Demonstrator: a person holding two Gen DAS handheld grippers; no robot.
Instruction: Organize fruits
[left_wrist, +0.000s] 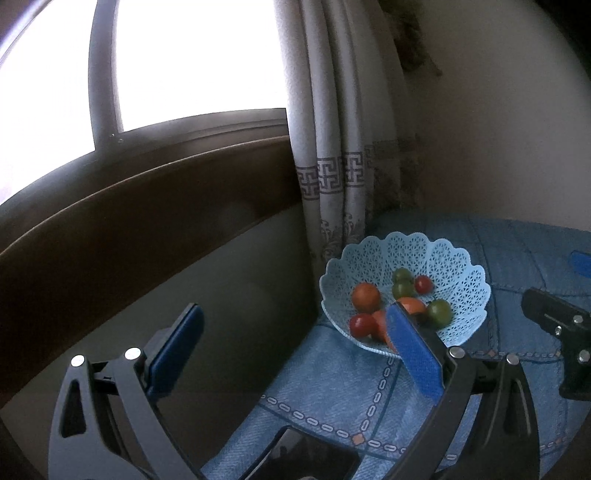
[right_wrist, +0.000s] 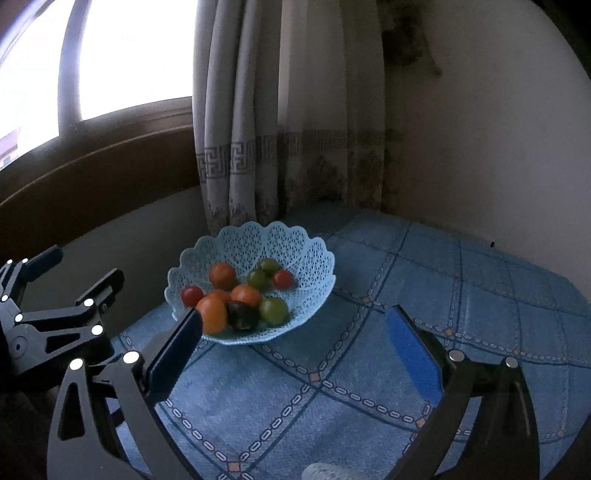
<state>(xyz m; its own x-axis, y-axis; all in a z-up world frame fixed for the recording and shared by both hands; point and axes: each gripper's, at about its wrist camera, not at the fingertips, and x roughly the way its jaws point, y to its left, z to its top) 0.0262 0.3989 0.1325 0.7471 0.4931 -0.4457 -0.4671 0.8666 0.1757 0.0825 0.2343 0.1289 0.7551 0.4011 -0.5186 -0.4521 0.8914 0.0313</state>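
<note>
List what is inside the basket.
The basket holds four orange fruits, three green ones, two small red ones and one dark fruit. Anything beneath the pile is covered.

Bare blue tablecloth (right_wrist: 461, 295) lies open right of the fruit basket (right_wrist: 314, 258); curtain (right_wrist: 258, 147) crowds behind it.

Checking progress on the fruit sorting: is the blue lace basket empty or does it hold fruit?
It holds fruit. The right wrist view shows the basket with orange, green, red and one dark fruit inside.
</note>
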